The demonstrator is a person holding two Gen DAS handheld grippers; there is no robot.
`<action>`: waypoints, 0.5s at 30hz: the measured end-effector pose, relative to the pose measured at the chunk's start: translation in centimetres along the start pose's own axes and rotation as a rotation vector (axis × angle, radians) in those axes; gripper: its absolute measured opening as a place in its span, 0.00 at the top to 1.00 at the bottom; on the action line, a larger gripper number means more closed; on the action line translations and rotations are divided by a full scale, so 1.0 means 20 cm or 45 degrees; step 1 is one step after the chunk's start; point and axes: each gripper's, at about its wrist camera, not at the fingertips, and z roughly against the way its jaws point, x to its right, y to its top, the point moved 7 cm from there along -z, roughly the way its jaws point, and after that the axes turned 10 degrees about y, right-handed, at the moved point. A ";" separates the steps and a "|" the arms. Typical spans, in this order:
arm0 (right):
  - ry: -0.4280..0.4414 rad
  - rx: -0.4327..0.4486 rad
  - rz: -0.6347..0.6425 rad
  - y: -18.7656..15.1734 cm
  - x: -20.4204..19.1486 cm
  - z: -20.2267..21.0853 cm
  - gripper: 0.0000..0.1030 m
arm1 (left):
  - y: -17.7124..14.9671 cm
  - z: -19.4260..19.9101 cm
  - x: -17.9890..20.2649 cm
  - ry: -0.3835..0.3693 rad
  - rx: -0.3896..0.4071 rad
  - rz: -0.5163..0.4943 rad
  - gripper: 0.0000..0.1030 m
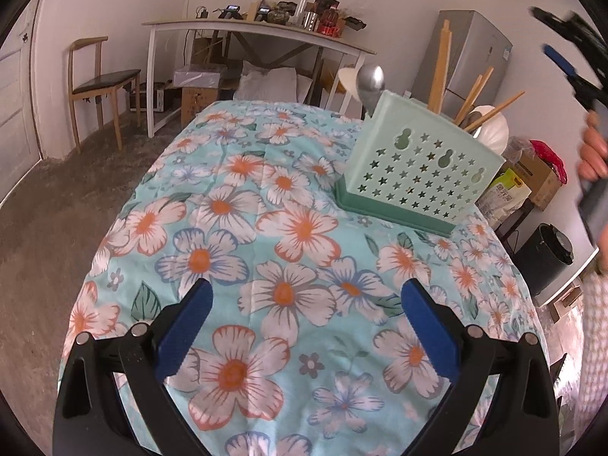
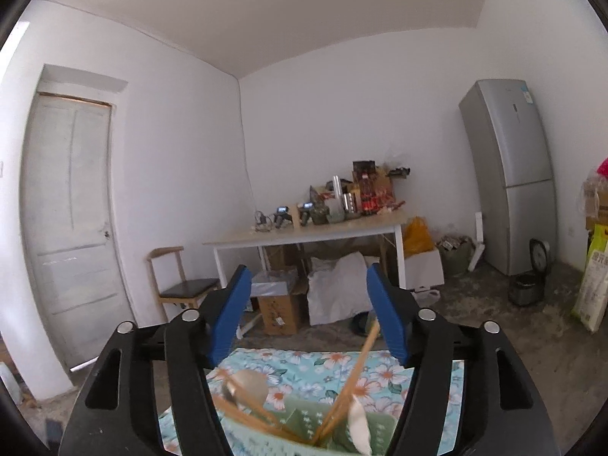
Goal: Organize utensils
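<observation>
Utensil caddy on floral tablecloth

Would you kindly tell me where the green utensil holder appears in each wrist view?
Left wrist: green utensil holder stands right of centre on the floral tablecloth.
Right wrist: bottom centre, seen from above, under the open tongs.
Shared landmark: grey fridge.

A pale green plastic holder with star-shaped holes stands upright on a darker green tray, right of centre in the left wrist view. A metal spoon rises from its left end, bowl upward. Wooden chopsticks lean out of its right end, fanned at different angles, beside a white spoon. In the right wrist view the chopsticks cross at the bottom centre.
</observation>
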 end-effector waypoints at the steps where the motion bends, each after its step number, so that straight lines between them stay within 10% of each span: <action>1: 0.007 -0.010 -0.004 0.00 0.00 0.04 0.37 | 0.00 0.01 0.00 0.001 0.007 -0.001 0.06; 15: -0.064 -0.569 -0.150 -0.70 -0.04 0.35 0.23 | 0.16 0.13 0.11 0.111 0.105 -0.064 0.05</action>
